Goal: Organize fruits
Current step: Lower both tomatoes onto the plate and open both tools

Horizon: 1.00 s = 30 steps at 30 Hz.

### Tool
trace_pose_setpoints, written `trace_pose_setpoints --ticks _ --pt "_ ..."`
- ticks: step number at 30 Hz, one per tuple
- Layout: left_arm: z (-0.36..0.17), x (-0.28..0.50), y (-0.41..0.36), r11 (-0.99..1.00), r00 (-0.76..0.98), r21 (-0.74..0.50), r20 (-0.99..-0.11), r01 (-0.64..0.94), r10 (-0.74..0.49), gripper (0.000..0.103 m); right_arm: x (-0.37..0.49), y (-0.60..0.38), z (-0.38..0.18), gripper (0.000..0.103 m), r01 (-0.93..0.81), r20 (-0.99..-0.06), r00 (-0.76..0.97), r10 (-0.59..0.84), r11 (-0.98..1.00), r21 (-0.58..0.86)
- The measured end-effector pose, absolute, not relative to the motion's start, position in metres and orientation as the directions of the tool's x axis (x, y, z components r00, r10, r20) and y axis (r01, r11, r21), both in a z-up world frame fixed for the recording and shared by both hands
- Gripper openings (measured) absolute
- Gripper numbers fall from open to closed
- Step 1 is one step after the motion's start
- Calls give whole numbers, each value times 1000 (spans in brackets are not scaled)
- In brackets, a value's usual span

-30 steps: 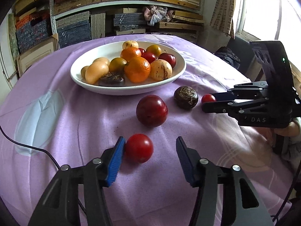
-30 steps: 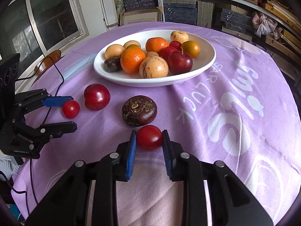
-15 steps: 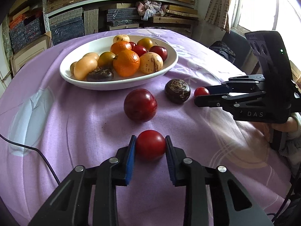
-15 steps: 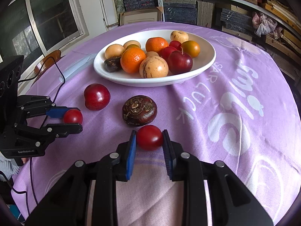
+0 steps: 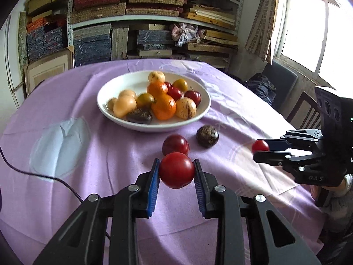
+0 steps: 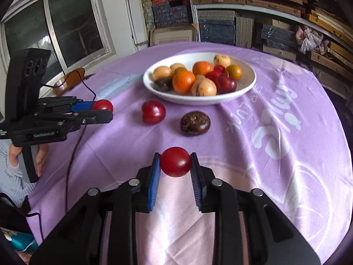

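Two small red fruits ride in my tongs, the left tongs [image 5: 176,172] pinching one red fruit [image 5: 176,170] across its middle above the counter [image 5: 66,101], the right tongs [image 6: 175,165] likewise closed on another red fruit [image 6: 175,161]. Both look light, smooth and easily bruised, so I judge a gentle squeeze best. Between me and the white bowl [image 6: 247,86] lie a dark red plum [image 6: 153,112] and a brown fruit [image 6: 195,123]; the air above them is open.

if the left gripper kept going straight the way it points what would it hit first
Probably the dark red plum right beyond the red tomato held by the left gripper; the white bowl lies further on. The gripper looks raised, so it might pass over.
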<state>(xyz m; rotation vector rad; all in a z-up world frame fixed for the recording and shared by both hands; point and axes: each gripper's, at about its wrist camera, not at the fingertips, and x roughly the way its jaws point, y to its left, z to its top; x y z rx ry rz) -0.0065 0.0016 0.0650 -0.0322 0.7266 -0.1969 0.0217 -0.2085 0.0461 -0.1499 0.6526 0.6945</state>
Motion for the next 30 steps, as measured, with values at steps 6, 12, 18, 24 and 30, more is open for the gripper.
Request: trace_pose_setpoints --ticks 6,12,18,24,30 --pt "166 20 11 993 828 7 -553 115 -92 30 24 -210 169 26 -627 -412 712 568 779 -10" --pt "195 96 17 998 822 -2 -566 63 -53 31 92 -171 183 26 -596 -421 734 533 803 -21" --pt "117 191 30 997 715 -74 -696 25 -70 30 173 -128 108 26 -591 -588 634 501 805 49" --pt "71 223 42 994 672 -108 -735 19 -93 30 199 -124 75 26 -586 -633 597 493 807 76" --pt "77 213 50 992 689 -123 -720 1 -90 31 203 -131 67 52 -573 -615 606 504 813 102"
